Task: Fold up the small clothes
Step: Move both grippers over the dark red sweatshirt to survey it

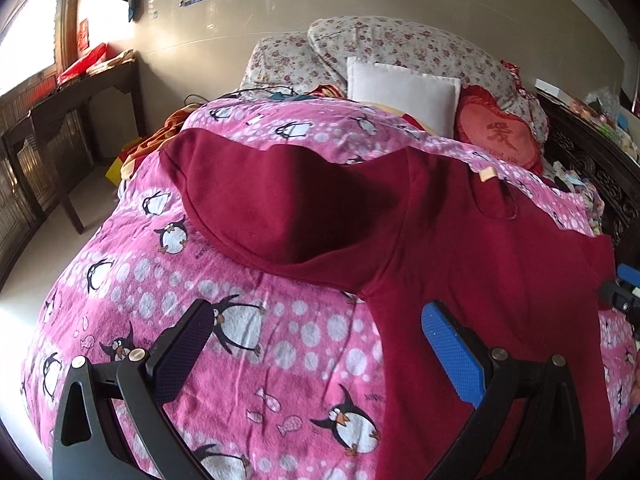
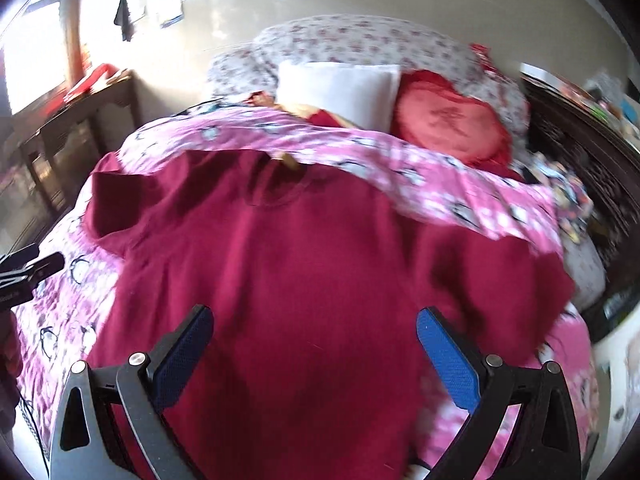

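- Left gripper [image 1: 316,336]: black angular arms, silver round screws at the joints; blue dimpled pads [image 1: 450,354] are fitted.
- Right gripper [image 2: 314,338]: the same black frame, silver screws and blue textured pads [image 2: 446,354] are seen.

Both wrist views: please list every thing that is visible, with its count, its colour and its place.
dark red fleece sweatshirt: one, dark red, spread flat on the blanket, one sleeve out to the side
pink penguin-print blanket: one, pink with white dots, covers the bed
white square pillow: one, white, at the head of the bed
red heart-shaped cushion: one, red, beside the white pillow
floral pillows: two, pale with small flowers, against the wall
dark wooden table: one, dark brown, beside the bed near the window
left hand-held gripper: one, black with blue pads, open above the sweatshirt's edge
right hand-held gripper: one, black with blue pads, open above the sweatshirt's body
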{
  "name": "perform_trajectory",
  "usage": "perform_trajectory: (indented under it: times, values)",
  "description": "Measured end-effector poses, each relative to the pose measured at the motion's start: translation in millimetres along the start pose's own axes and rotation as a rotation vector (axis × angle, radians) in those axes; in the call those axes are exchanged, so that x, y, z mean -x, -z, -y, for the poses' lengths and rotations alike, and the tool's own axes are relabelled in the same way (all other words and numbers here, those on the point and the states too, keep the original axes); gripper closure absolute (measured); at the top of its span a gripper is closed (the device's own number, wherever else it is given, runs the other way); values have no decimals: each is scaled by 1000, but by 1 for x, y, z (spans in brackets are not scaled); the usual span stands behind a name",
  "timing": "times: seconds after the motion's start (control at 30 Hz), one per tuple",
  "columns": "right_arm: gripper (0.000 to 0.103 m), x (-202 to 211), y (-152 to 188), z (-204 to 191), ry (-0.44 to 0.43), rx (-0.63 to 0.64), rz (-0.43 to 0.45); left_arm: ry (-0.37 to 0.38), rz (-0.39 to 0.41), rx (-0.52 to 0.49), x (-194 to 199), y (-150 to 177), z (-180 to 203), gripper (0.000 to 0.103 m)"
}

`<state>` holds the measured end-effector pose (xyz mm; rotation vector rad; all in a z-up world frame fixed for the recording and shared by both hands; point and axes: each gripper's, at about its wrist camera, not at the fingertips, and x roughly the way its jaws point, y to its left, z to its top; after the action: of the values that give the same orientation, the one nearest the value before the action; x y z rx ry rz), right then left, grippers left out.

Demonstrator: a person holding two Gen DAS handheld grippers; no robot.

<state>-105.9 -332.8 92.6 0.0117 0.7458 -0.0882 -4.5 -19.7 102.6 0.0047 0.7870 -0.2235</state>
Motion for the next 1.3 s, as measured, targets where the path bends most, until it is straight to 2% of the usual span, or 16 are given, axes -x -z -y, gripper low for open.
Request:
perform_trajectory:
  times: [0.17,0.37,0.9,1.3]
  values:
    - [0,-20,-8,-30,-16,26,6,-36,-1,24,-10,-3,-15,0]
    - [0,-34,-12,-43,-33,1,-4,-54,-12,29,-18,-4,-23,0]
    - [0,-39,-18,-67,-46,-11,3,-46,-3,30,-19,-11,-24,0]
    - [0,-37,-18,-64,-24,-22,11,-31,-5,21,-20,-13,-15,0]
